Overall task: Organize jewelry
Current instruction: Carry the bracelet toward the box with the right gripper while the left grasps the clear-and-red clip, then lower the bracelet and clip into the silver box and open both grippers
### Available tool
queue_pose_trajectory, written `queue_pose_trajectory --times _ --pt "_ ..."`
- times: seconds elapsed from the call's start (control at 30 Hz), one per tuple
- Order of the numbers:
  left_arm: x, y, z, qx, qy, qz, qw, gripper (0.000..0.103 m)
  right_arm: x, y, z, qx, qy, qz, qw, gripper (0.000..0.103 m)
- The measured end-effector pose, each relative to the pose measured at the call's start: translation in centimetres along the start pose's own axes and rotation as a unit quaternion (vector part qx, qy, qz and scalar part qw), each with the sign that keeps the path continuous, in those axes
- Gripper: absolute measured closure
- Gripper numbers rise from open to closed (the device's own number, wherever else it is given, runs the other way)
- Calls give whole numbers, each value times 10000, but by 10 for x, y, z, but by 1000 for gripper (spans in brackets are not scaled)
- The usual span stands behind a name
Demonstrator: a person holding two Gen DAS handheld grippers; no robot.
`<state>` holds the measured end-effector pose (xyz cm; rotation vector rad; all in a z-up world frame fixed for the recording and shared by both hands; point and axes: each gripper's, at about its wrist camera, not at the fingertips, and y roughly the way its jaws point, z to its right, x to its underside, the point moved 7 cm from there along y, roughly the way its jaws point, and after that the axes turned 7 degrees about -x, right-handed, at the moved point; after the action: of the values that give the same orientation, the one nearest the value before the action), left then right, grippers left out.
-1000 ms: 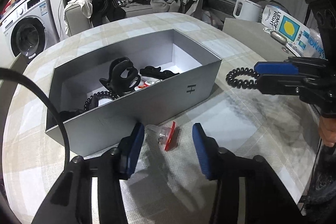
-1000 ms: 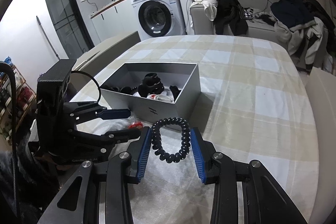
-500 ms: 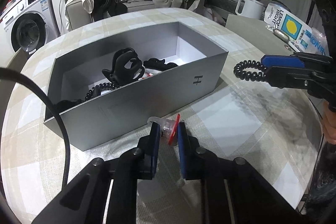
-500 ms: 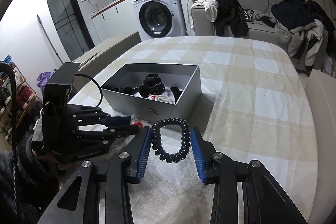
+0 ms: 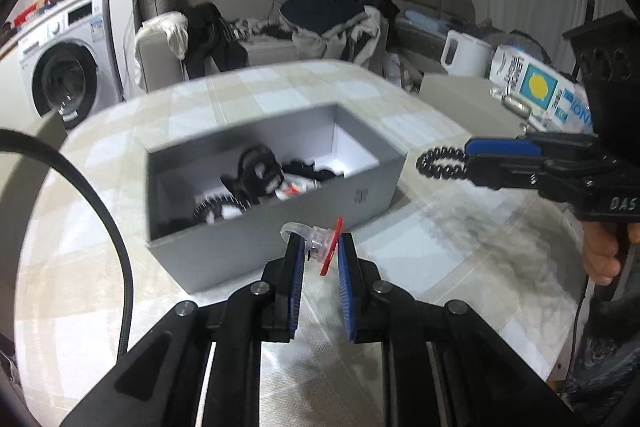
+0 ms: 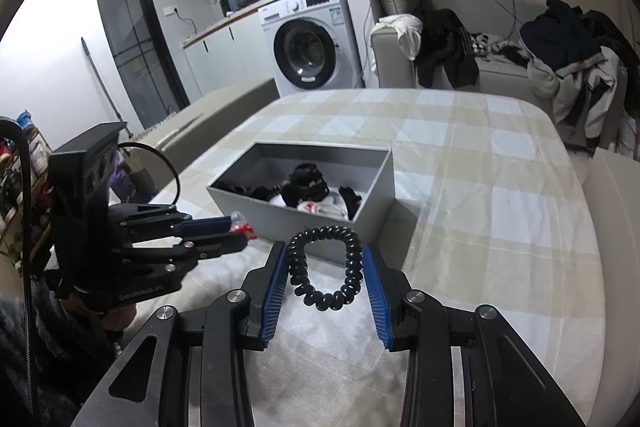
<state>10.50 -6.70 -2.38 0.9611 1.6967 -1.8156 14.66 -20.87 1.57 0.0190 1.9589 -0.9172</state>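
Note:
A grey open box sits on the checked table and holds black hair clips and ties; it also shows in the right wrist view. My left gripper is shut on a clear and red clip, lifted off the table in front of the box's near wall. My right gripper is shut on a black coiled hair tie, held above the table by the box's right end. The right gripper and the tie also show in the left wrist view, and the left gripper in the right wrist view.
The table has a beige checked cloth. A sofa with piled clothes and a washing machine stand beyond it. A white kettle and a lemon-print pack sit on a side surface at right.
My left gripper closed on the clear and red clip and lifted it off the table. My right gripper kept hold of the coiled tie, staying beside the box's right end.

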Motion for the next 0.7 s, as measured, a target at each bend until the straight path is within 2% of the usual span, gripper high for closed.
queue_pose_trajectory --times 0.33,0.7 --pt "-28 -20 -14 -288 -95 566 9979 91 -28 -4 -13 -68 35 452 9989 66" --pt "-39 -9 -32 -468 -373 631 9962 91 -58 14 -7 -1 313 647 9974 66"
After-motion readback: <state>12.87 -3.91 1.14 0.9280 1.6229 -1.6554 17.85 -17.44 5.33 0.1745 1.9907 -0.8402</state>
